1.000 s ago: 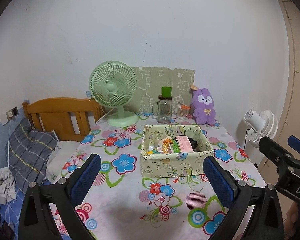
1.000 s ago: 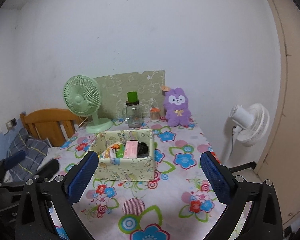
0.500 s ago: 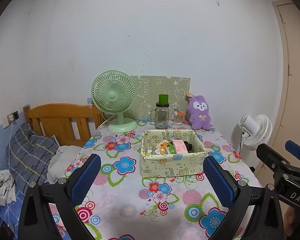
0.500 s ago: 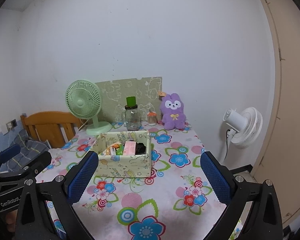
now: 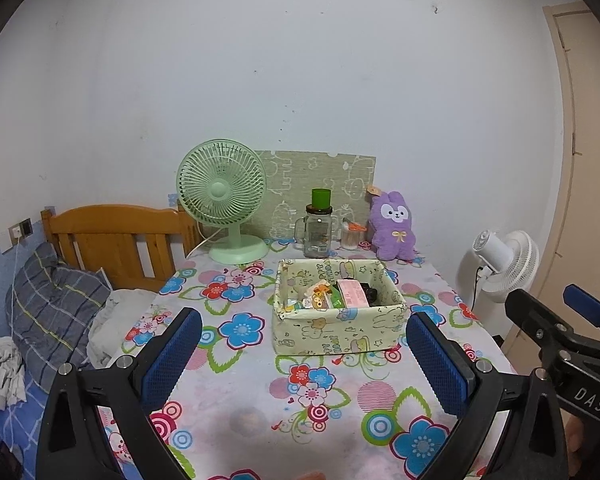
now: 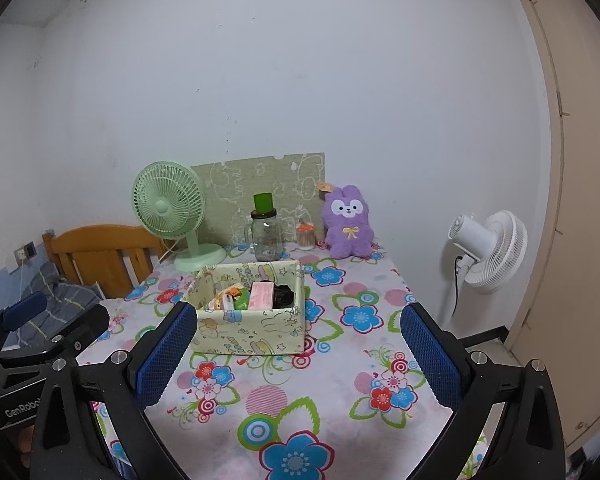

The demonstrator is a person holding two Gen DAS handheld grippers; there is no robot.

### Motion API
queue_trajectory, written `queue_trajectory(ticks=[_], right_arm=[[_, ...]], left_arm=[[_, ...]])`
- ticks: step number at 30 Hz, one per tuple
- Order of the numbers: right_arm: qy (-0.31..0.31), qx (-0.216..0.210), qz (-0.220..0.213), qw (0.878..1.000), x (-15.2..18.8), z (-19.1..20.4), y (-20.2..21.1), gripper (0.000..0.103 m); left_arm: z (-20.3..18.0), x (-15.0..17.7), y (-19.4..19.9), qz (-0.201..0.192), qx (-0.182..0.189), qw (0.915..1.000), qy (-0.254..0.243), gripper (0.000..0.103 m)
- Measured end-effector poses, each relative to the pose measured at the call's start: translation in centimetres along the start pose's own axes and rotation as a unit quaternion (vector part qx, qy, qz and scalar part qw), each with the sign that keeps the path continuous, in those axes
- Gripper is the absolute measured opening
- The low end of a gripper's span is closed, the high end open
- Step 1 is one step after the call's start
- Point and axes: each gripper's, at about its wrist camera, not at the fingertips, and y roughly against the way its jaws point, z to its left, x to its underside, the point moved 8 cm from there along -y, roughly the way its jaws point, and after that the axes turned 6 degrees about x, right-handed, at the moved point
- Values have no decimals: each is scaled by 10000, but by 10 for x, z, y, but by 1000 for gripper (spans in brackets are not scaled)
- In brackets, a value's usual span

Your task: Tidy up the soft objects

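Note:
A purple plush rabbit (image 5: pixel 393 227) sits upright at the back right of the flowered table (image 5: pixel 260 396), against the wall; it also shows in the right wrist view (image 6: pixel 348 222). A pale fabric box (image 5: pixel 338 312) with several small items stands mid-table, also in the right wrist view (image 6: pixel 252 312). My left gripper (image 5: pixel 306 360) is open and empty, held back over the table's near end. My right gripper (image 6: pixel 300 356) is open and empty, likewise well short of the box.
A green desk fan (image 5: pixel 222 196), a glass jar with a green cup (image 5: pixel 318 232) and a small pot (image 5: pixel 350 234) line the back. A white fan (image 6: pixel 488 250) stands right of the table. A wooden headboard (image 5: pixel 112 236) and bedding (image 5: pixel 56 312) lie left.
Both grippers have pulled back and up from the table; the box and rabbit look smaller and farther. Both stay open.

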Motion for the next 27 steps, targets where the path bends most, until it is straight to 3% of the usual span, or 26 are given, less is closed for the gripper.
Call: queue_trajectory(ticks=[27], right_arm=[[-13,33,29,10000,0,3,-8,103]], left_arm=[[5,-2,-5,-15,10,10000,18,103]])
